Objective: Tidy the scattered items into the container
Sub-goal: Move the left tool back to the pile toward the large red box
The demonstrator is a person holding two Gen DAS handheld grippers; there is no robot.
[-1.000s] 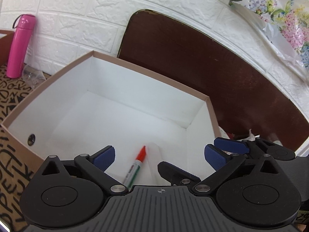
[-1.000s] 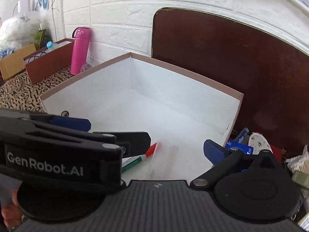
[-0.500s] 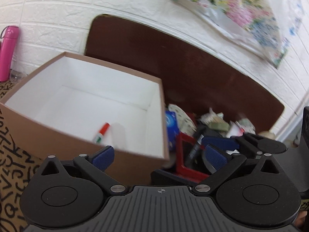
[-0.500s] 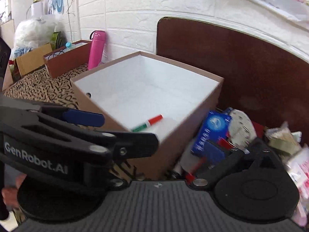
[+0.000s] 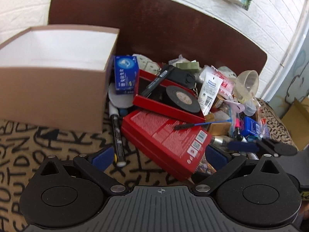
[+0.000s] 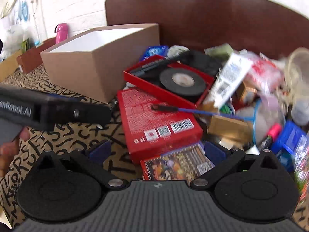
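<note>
The box sits at about nine o'clock in the left wrist view, on the patterned worktop. Its white inside looks almost bare from here, though the floor of it is hidden, so I cannot tell what already lies within. Just beside its right wall lies a black marker, and propped against that wall is a blue carton. Toward twelve o'clock an open red tray carries a roll of black tape; in front of it lies a red carton with a thin blue-handled tool across it. From one to three o'clock the heap runs on: a white tube, a clear cup, small packets.

The left claw is spread and empty above the red carton. The right claw is likewise spread, holding nothing, over the same carton.

By my reckoning the tidying has barely begun; nearly all the heap is left.
</note>
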